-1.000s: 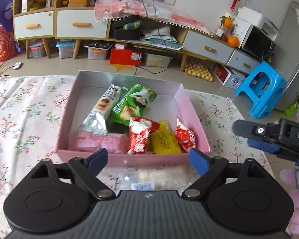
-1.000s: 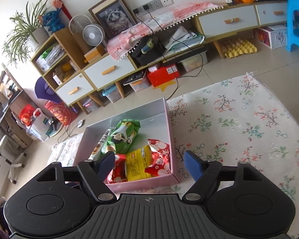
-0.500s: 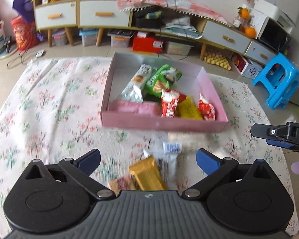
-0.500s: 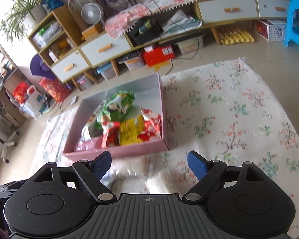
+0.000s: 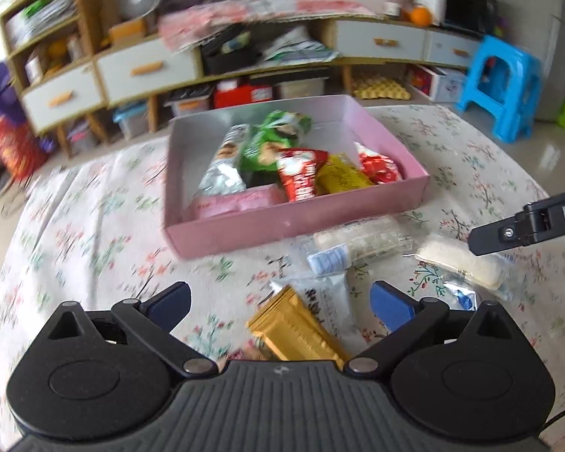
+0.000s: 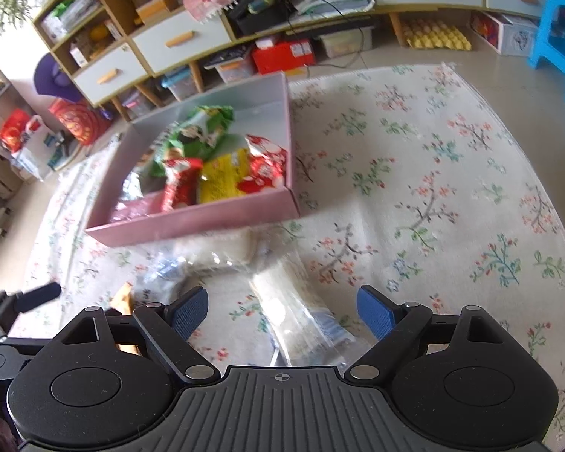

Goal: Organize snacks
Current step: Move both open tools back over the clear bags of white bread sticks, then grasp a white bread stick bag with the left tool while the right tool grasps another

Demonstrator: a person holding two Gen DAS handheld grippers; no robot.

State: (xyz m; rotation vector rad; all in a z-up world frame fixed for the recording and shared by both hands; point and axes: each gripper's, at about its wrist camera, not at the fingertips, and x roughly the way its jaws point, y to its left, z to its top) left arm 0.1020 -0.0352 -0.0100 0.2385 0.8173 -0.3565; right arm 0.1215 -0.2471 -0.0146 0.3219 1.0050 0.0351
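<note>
A pink box (image 5: 293, 222) on the floral cloth holds several snack packs: green, silver, red, yellow and pink. It also shows in the right wrist view (image 6: 207, 222). Loose snacks lie in front of it: a gold bar (image 5: 297, 331), a clear pack of rice crackers (image 5: 361, 241) and a white cracker pack (image 5: 459, 263). My left gripper (image 5: 278, 303) is open and empty above the gold bar. My right gripper (image 6: 282, 310) is open and empty over a clear cracker pack (image 6: 297, 301); one of its fingers (image 5: 508, 231) shows in the left wrist view.
The floral cloth (image 6: 433, 188) covers the floor around the box. Low cabinets with drawers (image 5: 150, 67) and storage bins stand behind. A blue plastic stool (image 5: 497, 83) is at the back right. The left gripper's side (image 6: 15, 305) shows at the right wrist view's left edge.
Both grippers have pulled back from the box and dropped toward the loose snacks in front of it. More loose packs have come into view. Both stay open.
</note>
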